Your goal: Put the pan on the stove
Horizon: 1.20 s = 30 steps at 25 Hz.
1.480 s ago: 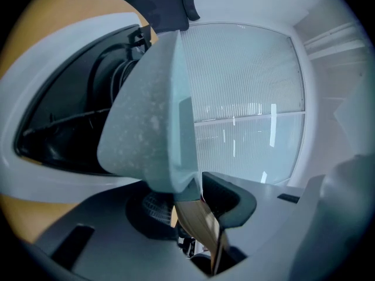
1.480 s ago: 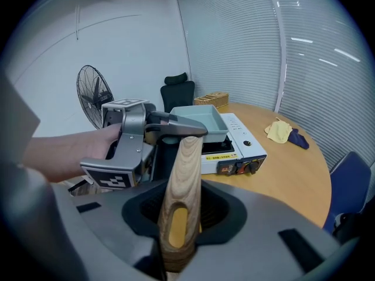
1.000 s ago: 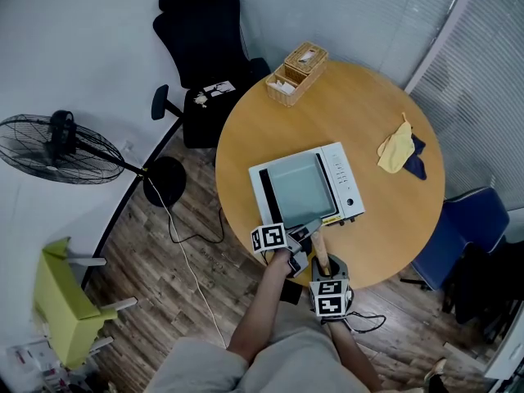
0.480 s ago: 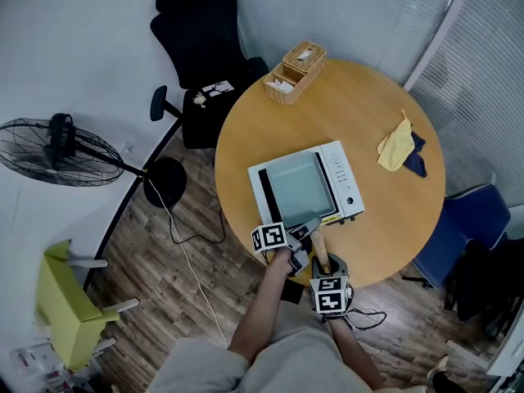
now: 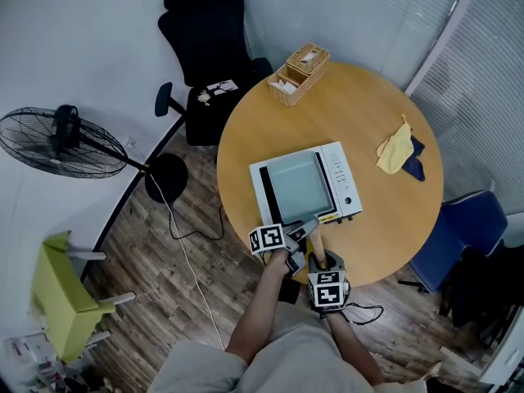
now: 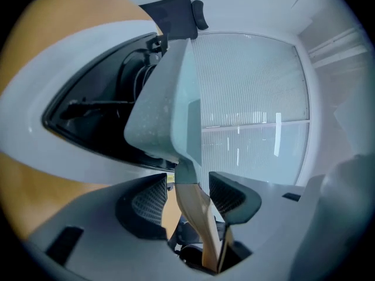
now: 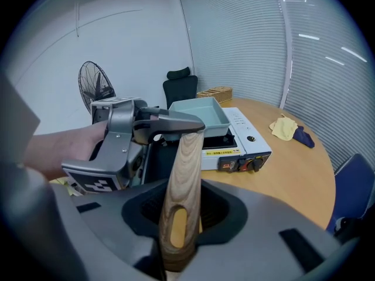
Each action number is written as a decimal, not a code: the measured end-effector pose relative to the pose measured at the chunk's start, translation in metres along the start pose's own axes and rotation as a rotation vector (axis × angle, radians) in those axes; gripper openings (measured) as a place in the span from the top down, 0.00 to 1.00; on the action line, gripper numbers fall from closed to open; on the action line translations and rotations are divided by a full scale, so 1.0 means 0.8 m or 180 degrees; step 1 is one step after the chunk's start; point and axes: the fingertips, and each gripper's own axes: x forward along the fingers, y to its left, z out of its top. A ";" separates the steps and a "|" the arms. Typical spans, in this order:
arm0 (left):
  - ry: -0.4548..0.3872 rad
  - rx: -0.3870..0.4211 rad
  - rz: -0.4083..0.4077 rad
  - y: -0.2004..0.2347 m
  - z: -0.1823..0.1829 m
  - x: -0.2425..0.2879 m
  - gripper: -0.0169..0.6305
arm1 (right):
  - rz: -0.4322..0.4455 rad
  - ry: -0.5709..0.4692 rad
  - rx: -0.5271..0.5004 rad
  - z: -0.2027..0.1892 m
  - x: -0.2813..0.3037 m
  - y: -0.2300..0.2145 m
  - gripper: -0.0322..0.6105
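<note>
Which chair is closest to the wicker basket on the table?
The black office chair, right beside the basket at the table's far edge; the blue chair and green chair stand well away.

Below me: round wooden table on dark plank floor. Black office chair at its far side, blue chair right, green chair and pedestal fan left. White wall; pale slatted blinds right.

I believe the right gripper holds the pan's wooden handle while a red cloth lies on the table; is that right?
Not quite: the head view shows the cloth is yellow, not red. The right gripper does hold the pan by its wooden handle.
</note>
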 end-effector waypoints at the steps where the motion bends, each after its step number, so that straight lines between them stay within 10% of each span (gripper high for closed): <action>1: -0.0007 0.0029 0.0018 -0.001 -0.002 -0.003 0.63 | 0.0010 0.0005 0.0000 0.000 0.000 0.000 0.78; 15: -0.0280 0.0197 0.0171 -0.012 -0.024 -0.071 0.63 | 0.0185 -0.0038 -0.0022 -0.001 0.003 -0.001 0.69; 30: -0.0562 0.1178 0.0694 -0.056 -0.035 -0.124 0.63 | 0.0346 -0.0190 -0.0134 -0.006 -0.034 0.002 0.65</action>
